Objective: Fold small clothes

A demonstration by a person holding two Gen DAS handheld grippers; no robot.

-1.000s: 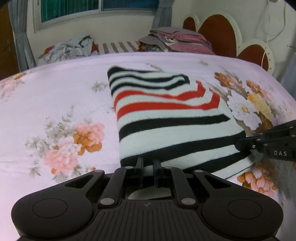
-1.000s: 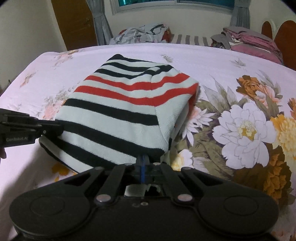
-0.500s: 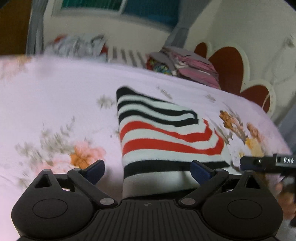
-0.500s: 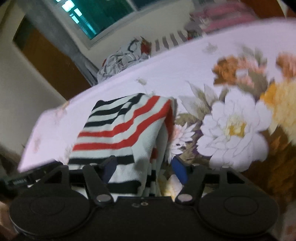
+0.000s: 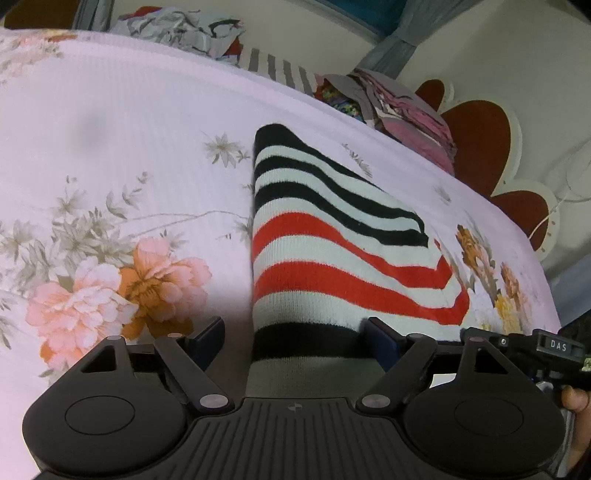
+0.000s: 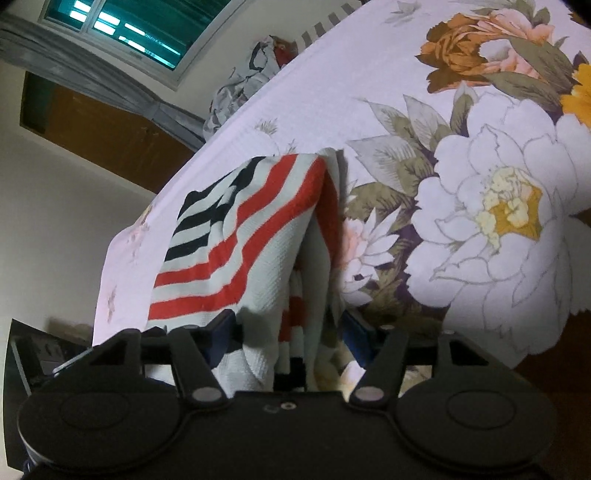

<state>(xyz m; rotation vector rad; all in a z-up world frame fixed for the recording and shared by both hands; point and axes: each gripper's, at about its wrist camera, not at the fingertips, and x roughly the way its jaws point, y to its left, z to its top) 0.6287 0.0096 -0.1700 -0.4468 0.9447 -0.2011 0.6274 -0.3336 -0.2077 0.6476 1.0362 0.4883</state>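
Note:
A folded striped knit garment [image 5: 332, 251], white with black and red bands, lies on the floral bedsheet [image 5: 129, 129]. My left gripper [image 5: 295, 341] is open, its blue pads either side of the garment's near left edge. My right gripper [image 6: 288, 328] is open too, tilted, with the garment's near right corner [image 6: 258, 251] between its fingers. The right gripper's body also shows at the right edge of the left wrist view [image 5: 535, 347].
A stack of folded clothes [image 5: 399, 107] sits at the far side of the bed by the red and cream headboard [image 5: 480, 140]. A loose heap of unfolded clothes [image 5: 177, 26] lies at the far end. A wooden door [image 6: 103, 129] and window [image 6: 122, 29] stand beyond.
Both grippers were shut on the garment's near edge a second ago; both have opened and let it go. Both cameras have tilted and shifted, the right one strongly.

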